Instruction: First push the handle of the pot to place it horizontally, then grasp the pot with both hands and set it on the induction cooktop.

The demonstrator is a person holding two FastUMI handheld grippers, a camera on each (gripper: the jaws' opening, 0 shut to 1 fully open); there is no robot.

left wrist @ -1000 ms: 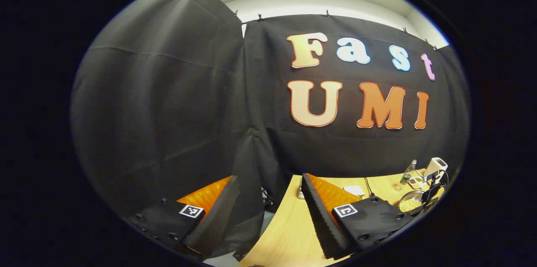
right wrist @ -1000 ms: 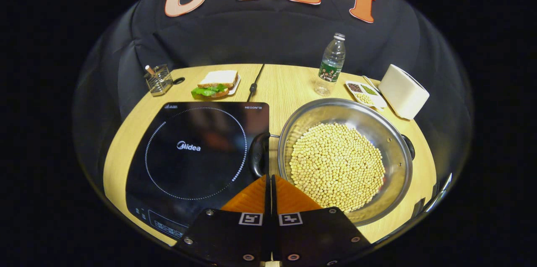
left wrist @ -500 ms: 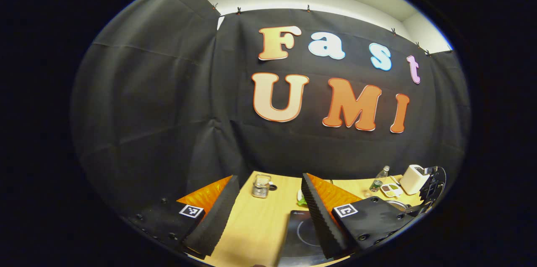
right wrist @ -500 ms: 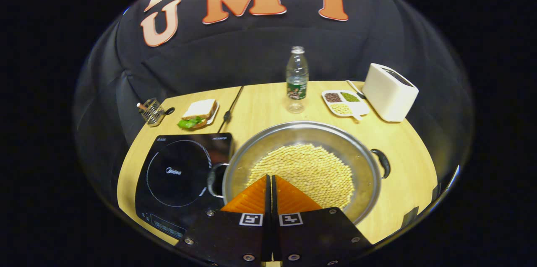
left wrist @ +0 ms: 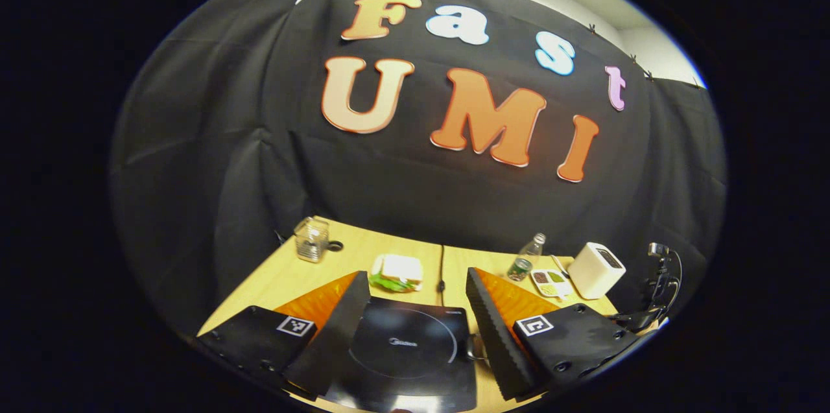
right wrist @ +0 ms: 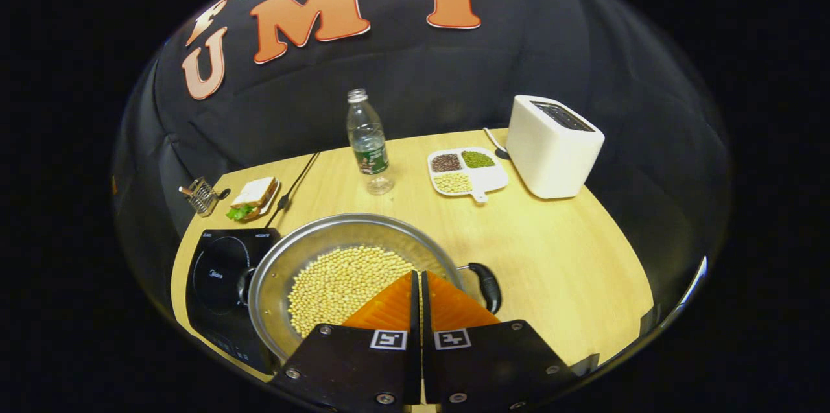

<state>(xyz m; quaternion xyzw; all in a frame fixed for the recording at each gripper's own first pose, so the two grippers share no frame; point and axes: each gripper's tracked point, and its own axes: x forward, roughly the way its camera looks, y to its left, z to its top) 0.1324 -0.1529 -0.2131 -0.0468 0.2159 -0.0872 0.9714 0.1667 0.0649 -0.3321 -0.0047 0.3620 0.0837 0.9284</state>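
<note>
Wooden table (right wrist: 551, 264), pale grain, occupies lower half of right gripper view. On it: induction cooktop (right wrist: 217, 277) at lower left; pot (right wrist: 343, 270) of beans just right of it, lower centre; sandwich plate (right wrist: 254, 196) and wire holder (right wrist: 201, 196) at far left; cable (right wrist: 295, 183); water bottle (right wrist: 368, 141) upper centre; divided dish (right wrist: 467, 170); toaster (right wrist: 551, 147) upper right.

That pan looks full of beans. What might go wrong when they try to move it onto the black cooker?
1. The pot holds a deep layer of soybeans; tilting it in the lift could spill them.
2. The right tongs are shut, so they must open before gripping the right handle.
3. The pot sits close against the induction cooktop; dragging it instead of lifting could catch its edge.
</note>
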